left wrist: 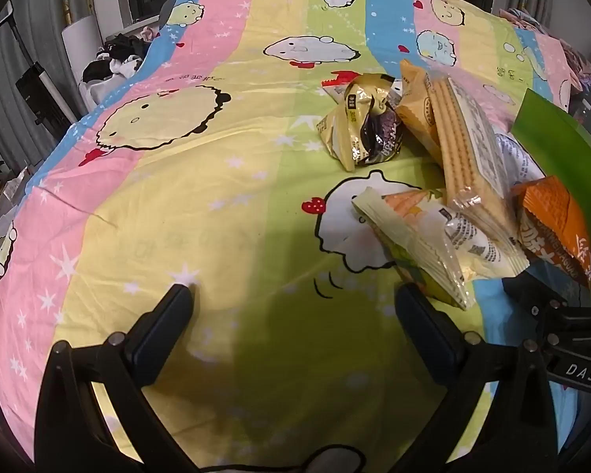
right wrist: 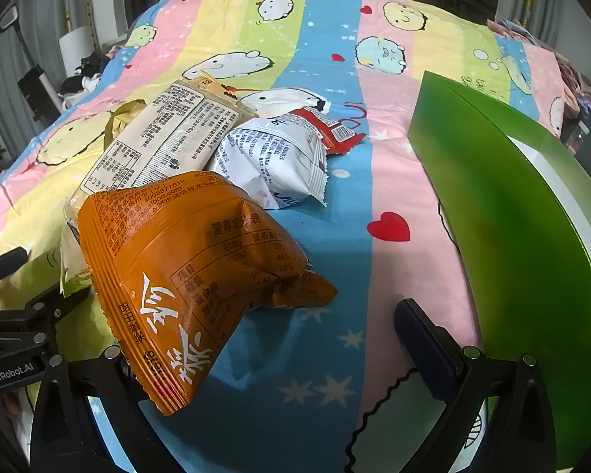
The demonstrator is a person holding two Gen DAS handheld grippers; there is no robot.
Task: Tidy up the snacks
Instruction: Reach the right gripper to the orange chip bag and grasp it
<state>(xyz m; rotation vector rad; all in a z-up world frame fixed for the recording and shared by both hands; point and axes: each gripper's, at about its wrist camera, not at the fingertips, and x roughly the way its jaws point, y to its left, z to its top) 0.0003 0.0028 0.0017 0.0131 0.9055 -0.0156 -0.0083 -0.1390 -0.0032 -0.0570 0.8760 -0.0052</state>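
Snack packs lie in a heap on the cartoon bedsheet (left wrist: 201,205). In the left wrist view I see a crumpled gold bag (left wrist: 358,126), a long cracker pack (left wrist: 469,146), a pale green pack (left wrist: 417,236) and an orange bag (left wrist: 555,220). My left gripper (left wrist: 295,303) is open over bare sheet, its right finger beside the pale pack's corner. In the right wrist view the orange bag (right wrist: 193,276) fills the foreground and hides the left finger of my right gripper (right wrist: 287,319), which stands open with no pad pressing on it. Behind lie the cracker pack (right wrist: 165,146), a white pack (right wrist: 279,161) and a red pack (right wrist: 331,126).
A green box (right wrist: 512,216) with a white inner rim stands at the right, close to my right gripper's right finger; it also shows as the green box (left wrist: 563,146) at the edge of the left wrist view. Dark clothes (left wrist: 118,59) are piled beyond the bed's far left.
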